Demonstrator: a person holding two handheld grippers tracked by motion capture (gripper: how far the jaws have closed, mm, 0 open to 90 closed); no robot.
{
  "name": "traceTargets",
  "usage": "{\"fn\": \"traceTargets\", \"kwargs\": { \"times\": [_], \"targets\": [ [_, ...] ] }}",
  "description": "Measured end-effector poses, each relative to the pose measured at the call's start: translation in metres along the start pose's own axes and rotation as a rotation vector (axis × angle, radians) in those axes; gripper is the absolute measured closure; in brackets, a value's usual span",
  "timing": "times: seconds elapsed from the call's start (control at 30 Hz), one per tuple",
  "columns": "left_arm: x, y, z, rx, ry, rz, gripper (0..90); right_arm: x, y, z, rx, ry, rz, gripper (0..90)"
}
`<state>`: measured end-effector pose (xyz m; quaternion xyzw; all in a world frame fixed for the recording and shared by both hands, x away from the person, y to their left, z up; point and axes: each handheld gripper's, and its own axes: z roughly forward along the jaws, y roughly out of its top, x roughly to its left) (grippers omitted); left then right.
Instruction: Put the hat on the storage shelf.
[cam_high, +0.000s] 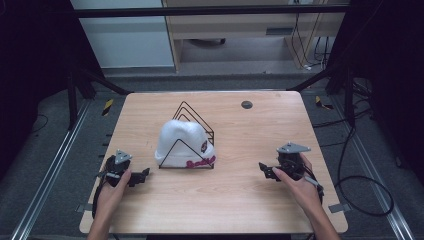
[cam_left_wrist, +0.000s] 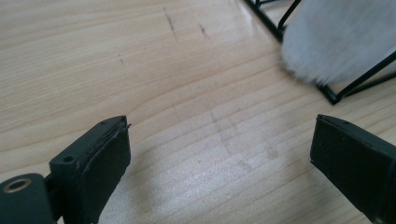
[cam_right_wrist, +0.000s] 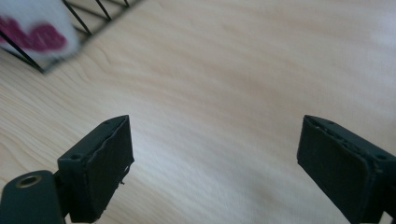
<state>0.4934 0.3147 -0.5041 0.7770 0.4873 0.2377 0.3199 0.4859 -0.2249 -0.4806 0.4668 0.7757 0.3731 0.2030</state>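
Both grippers rest low on the table (cam_high: 225, 200), each with its jaws spread wide and nothing between them. The white hat (cam_high: 182, 142) sits in the black wire rack (cam_high: 200, 120), ahead of and to the inner side of each: to the right of the left gripper (cam_high: 145, 174), to the left of the right gripper (cam_high: 263, 169). In the left gripper view the hat's fuzzy edge lies up and to the right of the jaws; in the right gripper view its magenta lettering lies up and to the left. To do the next reach well, I judge each gripper should close on the soft brim from its own side, taking cloth alone. The rack's thin front wire crosses the hat and is the main obstacle; a jaw catching it would drag the rack. A small dark disc (cam_high: 246, 104) lies well beyond the rack, out of the way.
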Motion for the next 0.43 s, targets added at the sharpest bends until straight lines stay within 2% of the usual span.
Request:
{"fn": "traceTargets", "kwargs": {
  "times": [0.1, 0.17, 0.2, 0.27, 0.43],
  "targets": [
    [0.001, -0.001, 0.003, 0.006, -0.015, -0.014, 4.5, -0.003, -0.017, 0.009, 0.042, -0.031, 0.021, 11.3],
    [0.001, -0.002, 0.003, 0.004, -0.005, -0.018, 4.7, -0.003, -0.025, 0.015, 0.063, -0.055, 0.018, 10.9],
    [0.0, -0.002, 0.003, 0.005, -0.005, -0.018, 4.6, -0.003, -0.028, 0.015, 0.041, -0.075, 0.011, 10.8],
    [0.001, -0.002, 0.003, 0.012, -0.021, -0.027, 4.6, -0.002, -0.028, 0.015, 0.041, -0.082, 0.019, 10.8],
    [-0.001, -0.004, 0.001, 0.016, -0.011, -0.034, 3.1, -0.002, -0.028, 0.015, 0.041, -0.085, 0.018, 10.7]
  ]
}}
